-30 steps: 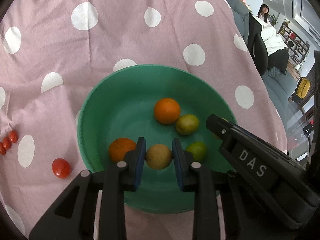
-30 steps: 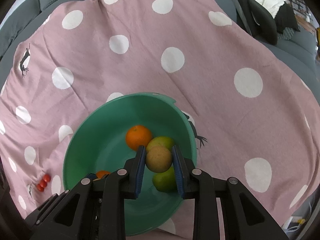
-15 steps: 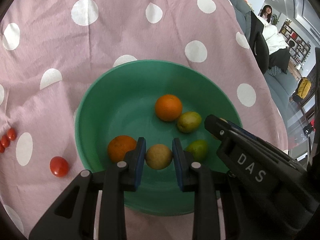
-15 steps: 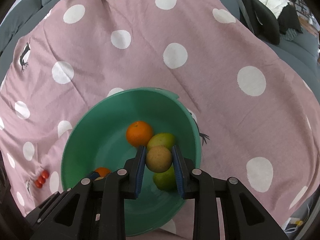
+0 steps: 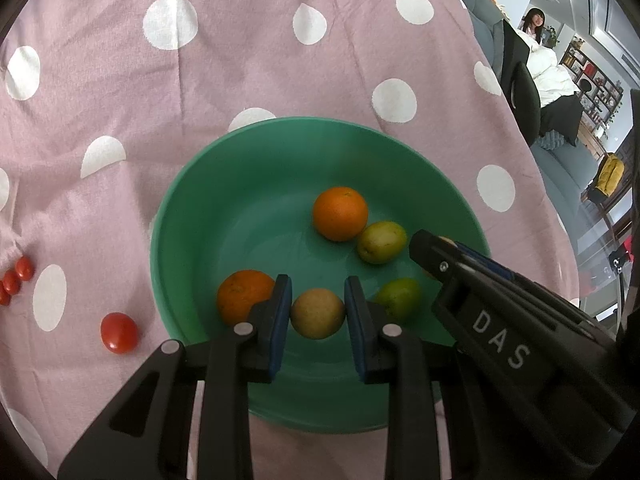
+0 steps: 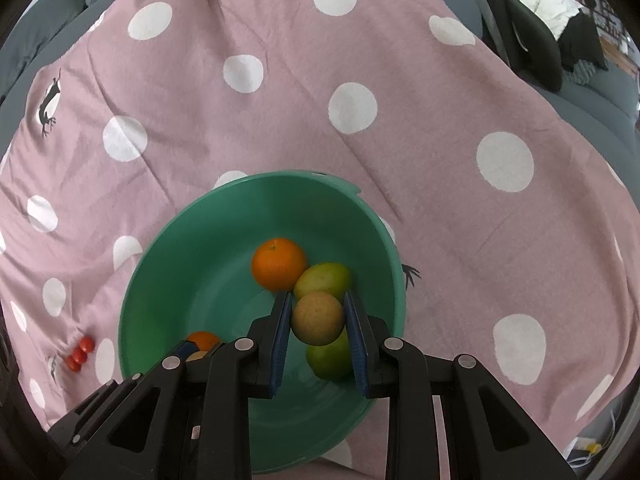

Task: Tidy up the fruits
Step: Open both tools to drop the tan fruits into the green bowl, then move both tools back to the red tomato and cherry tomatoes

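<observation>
Above the green bowl [image 5: 192, 208], each tongs pinches a round tan-brown fruit between its blue pads: the left tongs [image 5: 317, 312] holds one [image 5: 317, 313] and the right tongs [image 6: 318, 320] another [image 6: 318, 318]. Two oranges [image 5: 340, 213] and two green fruits [image 5: 381, 242] lie in the bowl under them. A red tomato [image 5: 119, 332] rests outside the bowl on the dotted pink cloth [image 5: 248, 48].

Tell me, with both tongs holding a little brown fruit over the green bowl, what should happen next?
Probably open the tongs and drop the fruit. The left tongs and right tongs each grip a brownish fruit above the green bowl, where two oranges and green fruits already lie.
</observation>
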`<control>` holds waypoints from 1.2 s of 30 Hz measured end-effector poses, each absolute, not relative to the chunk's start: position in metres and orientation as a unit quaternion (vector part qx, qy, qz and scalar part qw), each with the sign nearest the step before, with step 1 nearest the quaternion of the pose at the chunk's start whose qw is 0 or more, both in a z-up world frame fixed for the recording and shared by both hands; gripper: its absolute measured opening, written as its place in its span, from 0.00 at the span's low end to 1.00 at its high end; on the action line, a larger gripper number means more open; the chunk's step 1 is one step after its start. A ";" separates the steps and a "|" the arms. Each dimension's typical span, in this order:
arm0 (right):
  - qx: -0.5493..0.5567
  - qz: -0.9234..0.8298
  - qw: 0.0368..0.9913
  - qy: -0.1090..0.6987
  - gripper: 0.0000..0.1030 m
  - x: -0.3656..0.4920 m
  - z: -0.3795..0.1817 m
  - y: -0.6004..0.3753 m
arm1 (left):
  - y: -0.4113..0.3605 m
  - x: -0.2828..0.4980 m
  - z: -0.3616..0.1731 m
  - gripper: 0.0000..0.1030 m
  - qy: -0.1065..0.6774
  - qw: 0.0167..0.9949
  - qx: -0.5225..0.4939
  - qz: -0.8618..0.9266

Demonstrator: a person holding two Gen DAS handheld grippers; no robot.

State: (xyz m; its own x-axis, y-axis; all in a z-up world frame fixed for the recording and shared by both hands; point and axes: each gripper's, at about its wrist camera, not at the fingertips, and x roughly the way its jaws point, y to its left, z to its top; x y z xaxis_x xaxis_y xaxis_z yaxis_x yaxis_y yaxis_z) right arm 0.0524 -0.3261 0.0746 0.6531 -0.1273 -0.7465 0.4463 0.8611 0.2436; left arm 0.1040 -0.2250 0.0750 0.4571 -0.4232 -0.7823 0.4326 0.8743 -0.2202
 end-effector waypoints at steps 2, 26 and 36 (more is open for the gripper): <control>0.207 -0.163 0.885 0.384 0.28 0.052 0.074 -0.325 | -0.225 0.104 0.075 0.26 0.457 0.853 0.006 -0.250; 0.199 -0.142 0.905 0.349 0.38 0.047 0.093 -0.313 | -0.124 0.085 0.120 0.69 0.410 0.897 -0.041 -0.160; 0.154 -0.106 0.920 0.345 0.37 0.051 0.104 -0.275 | -0.020 0.081 0.126 0.72 0.391 0.912 -0.114 -0.048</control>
State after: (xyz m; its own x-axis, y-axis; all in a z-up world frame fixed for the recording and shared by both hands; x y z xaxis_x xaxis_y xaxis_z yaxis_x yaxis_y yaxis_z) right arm 0.0509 -0.2755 0.1036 0.7389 -0.0889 -0.6679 0.3016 0.9301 0.2099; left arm 0.0809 -0.0202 0.1259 0.6890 -0.1765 -0.7029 -0.0018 0.9695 -0.2452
